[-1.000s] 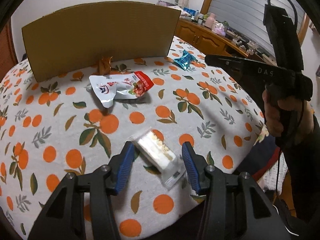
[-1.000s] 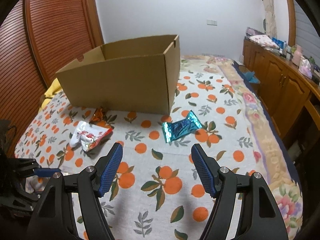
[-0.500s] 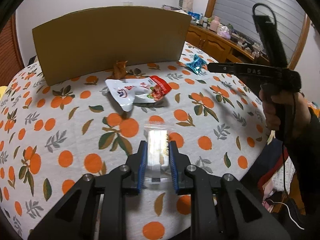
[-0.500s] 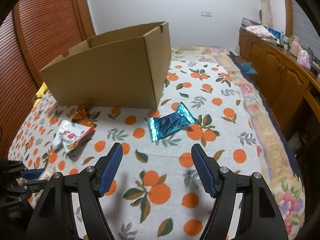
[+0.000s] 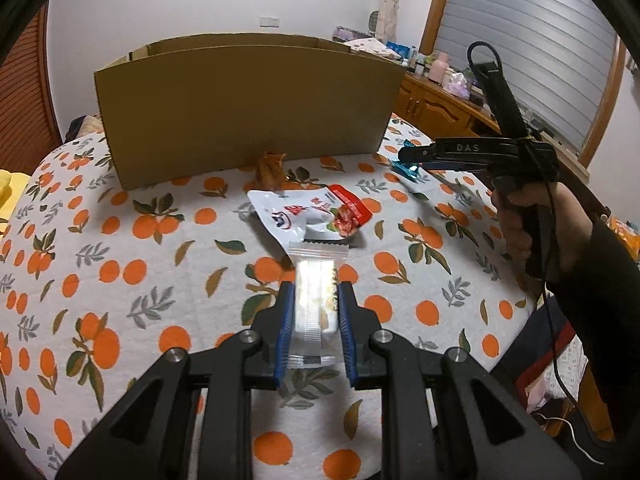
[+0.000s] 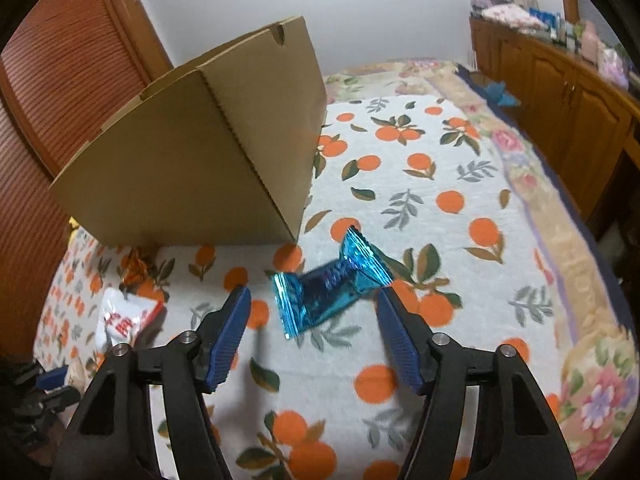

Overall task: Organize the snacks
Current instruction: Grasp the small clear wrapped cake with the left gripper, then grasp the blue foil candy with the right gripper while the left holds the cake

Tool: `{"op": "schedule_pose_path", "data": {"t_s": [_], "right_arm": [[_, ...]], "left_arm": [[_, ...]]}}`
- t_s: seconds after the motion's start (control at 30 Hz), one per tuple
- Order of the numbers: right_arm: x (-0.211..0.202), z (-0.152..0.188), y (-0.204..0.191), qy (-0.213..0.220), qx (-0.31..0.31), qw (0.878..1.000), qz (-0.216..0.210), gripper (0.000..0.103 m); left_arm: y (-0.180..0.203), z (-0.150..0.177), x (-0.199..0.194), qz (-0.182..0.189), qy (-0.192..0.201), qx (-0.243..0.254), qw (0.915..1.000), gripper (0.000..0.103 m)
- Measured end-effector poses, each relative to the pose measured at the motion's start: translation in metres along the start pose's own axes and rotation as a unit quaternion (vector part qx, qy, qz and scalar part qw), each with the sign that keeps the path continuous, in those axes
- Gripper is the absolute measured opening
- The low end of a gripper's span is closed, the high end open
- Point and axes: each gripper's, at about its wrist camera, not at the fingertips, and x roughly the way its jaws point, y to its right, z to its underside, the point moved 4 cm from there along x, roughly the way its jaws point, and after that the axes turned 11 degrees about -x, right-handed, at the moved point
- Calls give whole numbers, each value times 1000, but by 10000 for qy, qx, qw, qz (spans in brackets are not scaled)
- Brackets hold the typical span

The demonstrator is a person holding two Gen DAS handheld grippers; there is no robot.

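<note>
1. Pads of my left gripper [image 5: 314, 322] pinch the clear-wrapped snack [image 5: 316, 292] across its narrow width, so the long pack sticks out ahead of the jaws, clear of the cloth, and should drop cleanly once over the box.
2. My right gripper [image 6: 312, 332] has its jaws apart; they have just been narrowing around the blue foil snack [image 6: 330, 286], which lies between the pads but is not yet pressed. I straddle its pinched waist because I judge that the easiest place to catch crinkly foil.
3. White and red pouch [image 5: 308, 214] lies flat on the orange-print tablecloth [image 5: 120, 248], just beyond the held pack, with a small brown-wrapped sweet [image 5: 270, 166] against the foot of the box.
4. Cardboard box [image 5: 248, 100] stands open-topped at the far side, near all the loose snacks, so each carry stays short; I take it to be the destination.
</note>
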Motion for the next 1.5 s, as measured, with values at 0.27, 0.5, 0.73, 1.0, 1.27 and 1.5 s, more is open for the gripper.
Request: {"op": "schedule_pose_path", "data": {"t_s": [0.27, 0.5, 0.73, 1.0, 1.27, 1.5], "right_arm": [[9, -10, 0, -59, -123, 9994, 321, 54], [12, -9, 0, -79, -328, 9973, 657, 35], [13, -8, 1, -153, -536, 9947, 865, 21], [5, 0, -2, -140, -696, 9938, 851, 20], [-11, 16, -20, 6, -865, 9939, 680, 20], [-29, 28, -41, 216, -941, 9944, 429, 20]], "left_arm": [[-5, -4, -4, -65, 60, -33, 10000, 19], [-8, -10, -7, -143, 154, -25, 9998, 19], [-13, -17, -9, -249, 254, -16, 9994, 19], [-16, -22, -11, -323, 348, -6, 9989, 19], [-21, -22, -11, -397, 370, -38, 9985, 19], [-29, -23, -8, -458, 364, -103, 9982, 19]]}}
